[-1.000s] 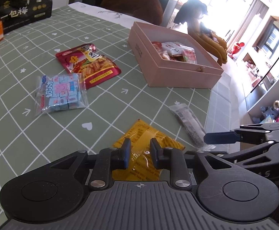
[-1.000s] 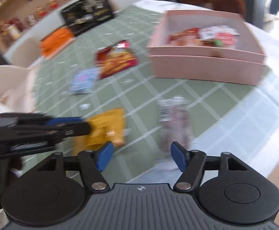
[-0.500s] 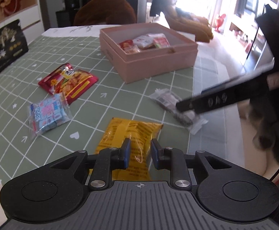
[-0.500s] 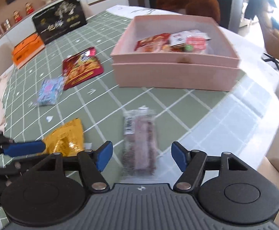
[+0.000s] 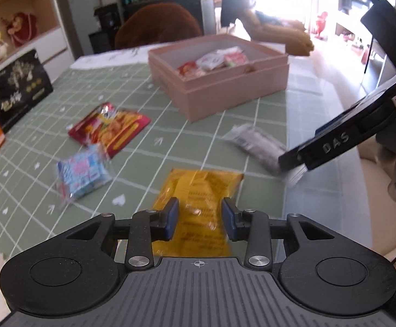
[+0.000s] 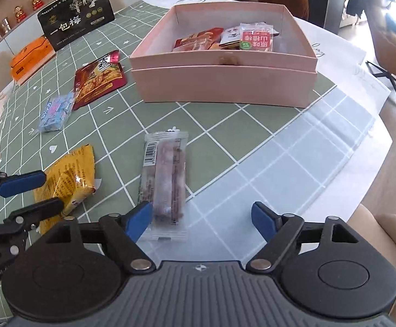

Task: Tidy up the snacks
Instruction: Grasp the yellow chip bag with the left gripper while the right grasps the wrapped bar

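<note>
The green-checked counter (image 6: 225,147) carried a pink box (image 6: 225,87) toward its far edge. Your left gripper (image 5: 200,219), jaws opening wider than a second earlier, hovered released over the yellow packet (image 5: 200,190); your right gripper (image 6: 202,219), also widening and empty, had closed in on the clear-wrapped bar (image 6: 165,174) near the front edge, readying both pickups.

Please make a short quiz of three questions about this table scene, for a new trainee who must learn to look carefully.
1. True or false: the pink box is empty.
2. Which packet lies in front of the left hand-held gripper? A) yellow packet B) red packet C) blue packet
3. Fill in: the clear-wrapped bar lies near the right hand-held gripper, on the ____.

Key:
1. False; it holds several snack packets.
2. A.
3. Tablecloth; both grippers' jaws are opening, pressing on nothing.
</note>
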`<state>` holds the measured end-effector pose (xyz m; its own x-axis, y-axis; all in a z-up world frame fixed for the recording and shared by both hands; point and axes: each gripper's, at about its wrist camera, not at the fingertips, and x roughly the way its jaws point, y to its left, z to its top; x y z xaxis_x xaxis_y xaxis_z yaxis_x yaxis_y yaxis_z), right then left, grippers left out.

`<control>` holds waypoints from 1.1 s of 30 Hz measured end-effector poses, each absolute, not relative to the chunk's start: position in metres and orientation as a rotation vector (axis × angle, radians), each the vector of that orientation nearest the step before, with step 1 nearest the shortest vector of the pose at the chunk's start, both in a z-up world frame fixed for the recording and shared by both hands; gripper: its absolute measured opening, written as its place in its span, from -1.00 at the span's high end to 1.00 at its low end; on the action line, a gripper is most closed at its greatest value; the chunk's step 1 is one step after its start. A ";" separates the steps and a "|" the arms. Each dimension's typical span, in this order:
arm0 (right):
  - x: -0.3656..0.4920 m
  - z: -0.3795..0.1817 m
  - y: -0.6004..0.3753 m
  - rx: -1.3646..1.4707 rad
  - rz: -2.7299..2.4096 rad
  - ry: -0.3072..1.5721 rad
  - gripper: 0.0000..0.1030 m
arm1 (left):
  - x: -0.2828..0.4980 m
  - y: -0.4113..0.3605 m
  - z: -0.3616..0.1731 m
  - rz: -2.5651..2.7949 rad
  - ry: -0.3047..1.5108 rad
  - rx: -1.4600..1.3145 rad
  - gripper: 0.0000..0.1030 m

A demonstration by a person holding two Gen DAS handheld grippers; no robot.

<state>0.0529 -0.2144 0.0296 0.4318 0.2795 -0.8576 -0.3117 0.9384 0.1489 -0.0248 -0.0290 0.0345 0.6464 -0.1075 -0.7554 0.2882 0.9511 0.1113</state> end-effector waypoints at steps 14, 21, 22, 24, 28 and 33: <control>0.057 0.025 -0.203 -0.079 0.369 1.056 -0.81 | -0.005 -0.003 0.016 -0.168 0.897 0.088 -0.56; 0.054 0.021 -0.199 -0.102 0.369 1.039 -0.94 | 0.021 0.003 0.010 -0.166 0.923 0.052 -0.60; 0.054 0.021 -0.198 -0.111 0.370 1.039 -0.94 | 0.024 0.000 0.010 -0.168 0.925 0.062 -0.60; 0.052 0.019 -0.193 -0.155 0.369 1.033 -0.97 | 0.029 -0.005 0.009 -0.180 0.934 0.074 -0.63; 0.048 0.017 -0.192 -0.169 0.376 1.013 -1.00 | 0.034 -0.015 0.010 -0.168 0.972 0.088 -0.64; 0.043 0.015 -0.193 -0.163 0.370 0.983 -1.00 | 0.029 -0.013 0.012 -0.142 0.958 0.054 -0.39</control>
<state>0.0433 -0.1928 0.0150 0.4984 0.2309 -0.8357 -0.3766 0.9258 0.0312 0.0291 -0.0126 0.0122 0.5670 -0.0969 -0.8180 0.1450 0.9893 -0.0167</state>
